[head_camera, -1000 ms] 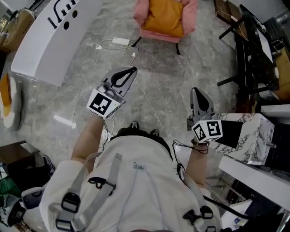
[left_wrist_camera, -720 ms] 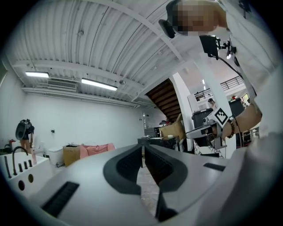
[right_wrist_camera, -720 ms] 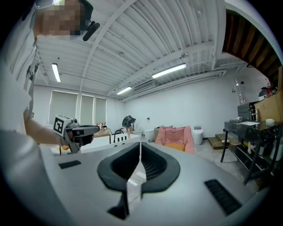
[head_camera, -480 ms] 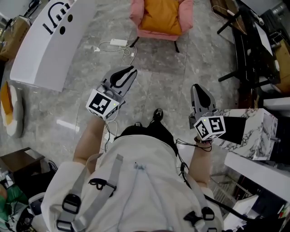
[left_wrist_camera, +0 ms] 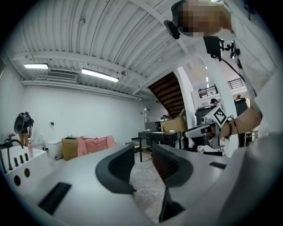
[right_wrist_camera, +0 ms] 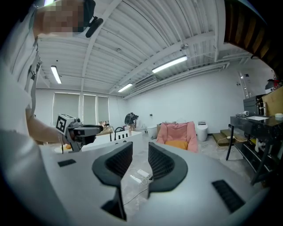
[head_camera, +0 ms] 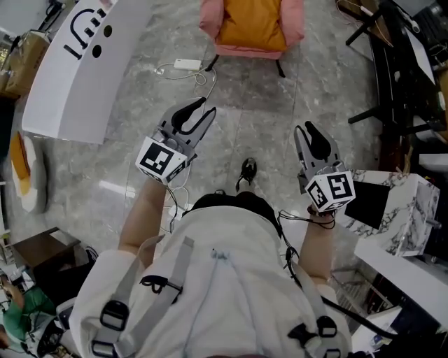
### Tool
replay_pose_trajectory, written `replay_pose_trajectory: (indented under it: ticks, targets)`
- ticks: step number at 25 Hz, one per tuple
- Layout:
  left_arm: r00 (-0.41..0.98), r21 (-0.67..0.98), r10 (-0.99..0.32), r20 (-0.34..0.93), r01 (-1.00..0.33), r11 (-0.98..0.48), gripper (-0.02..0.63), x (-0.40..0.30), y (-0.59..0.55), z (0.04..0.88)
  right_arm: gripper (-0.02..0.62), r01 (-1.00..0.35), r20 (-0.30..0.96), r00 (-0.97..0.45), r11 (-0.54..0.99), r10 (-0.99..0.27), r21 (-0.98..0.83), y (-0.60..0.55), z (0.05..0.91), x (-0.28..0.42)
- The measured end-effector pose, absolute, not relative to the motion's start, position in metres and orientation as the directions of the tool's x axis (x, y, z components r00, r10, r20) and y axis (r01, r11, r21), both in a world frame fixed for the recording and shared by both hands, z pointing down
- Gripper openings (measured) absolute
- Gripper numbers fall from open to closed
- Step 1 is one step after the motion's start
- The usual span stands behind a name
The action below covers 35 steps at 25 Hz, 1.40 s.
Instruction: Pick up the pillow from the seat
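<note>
An orange pillow (head_camera: 253, 24) lies on the seat of a pink armchair (head_camera: 210, 17) at the top of the head view, well ahead of both grippers. My left gripper (head_camera: 204, 109) is held out over the marble floor, its jaws opening with a narrow gap and nothing between them. My right gripper (head_camera: 309, 131) is level with it, jaws also opening and empty. The right gripper view shows the pillow (right_wrist_camera: 177, 144) on the armchair (right_wrist_camera: 177, 131) far off beyond the right gripper (right_wrist_camera: 139, 152). In the left gripper view the armchair (left_wrist_camera: 95, 145) is distant at left of the left gripper (left_wrist_camera: 142, 151).
A white counter (head_camera: 84, 70) stands at the left. A power strip with a cable (head_camera: 187, 64) lies on the floor before the chair. A black desk (head_camera: 399, 63) is at the right, a marble-patterned block (head_camera: 395, 210) near my right arm. One shoe (head_camera: 246, 170) shows below.
The person has stepped forward, so the armchair sits higher in the head view. Both grippers' jaws, shut a second ago, now show a small gap.
</note>
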<state>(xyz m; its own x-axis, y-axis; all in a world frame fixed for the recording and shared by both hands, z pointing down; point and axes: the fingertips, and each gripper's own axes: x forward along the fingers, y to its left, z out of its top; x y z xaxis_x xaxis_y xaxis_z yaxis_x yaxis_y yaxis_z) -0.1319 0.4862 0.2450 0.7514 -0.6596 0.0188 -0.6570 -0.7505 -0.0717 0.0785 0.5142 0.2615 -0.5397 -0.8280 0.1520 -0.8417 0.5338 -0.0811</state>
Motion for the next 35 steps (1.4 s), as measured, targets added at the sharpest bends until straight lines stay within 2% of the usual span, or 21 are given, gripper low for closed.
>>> replay_pose_trajectory:
  ticks: [3,9,20,25,35]
  targets:
    - [0.740,-0.056,-0.672,0.031,-0.670,-0.740,0.149,-0.120,0.458,0.250,0.119,-0.841,0.161,-0.540,0.534,-0.826,-0.083,0.487,0.264,0.095]
    - [0.729,-0.032,-0.683,0.054,-0.682,-0.731,0.175,-0.098,0.411,0.257,0.121,-0.830,0.184,-0.557,0.549,-0.810,-0.094,0.435,0.272,0.117]
    - [0.708,0.067,-0.694,0.133,-0.705,-0.706,0.255,-0.062,0.347,0.281,0.196,-0.777,0.218,-0.628,0.621,-0.747,-0.108,0.361,0.281,0.143]
    - [0.711,0.084,-0.683,0.166,-0.700,-0.709,0.295,-0.042,0.331,0.288,0.202,-0.762,0.218,-0.646,0.633,-0.731,-0.134,0.335,0.287,0.158]
    - [0.705,0.114,-0.692,0.151,-0.708,-0.697,0.318,-0.039,0.303,0.282,0.205,-0.757,0.217,-0.653,0.636,-0.726,-0.149,0.303,0.291,0.163]
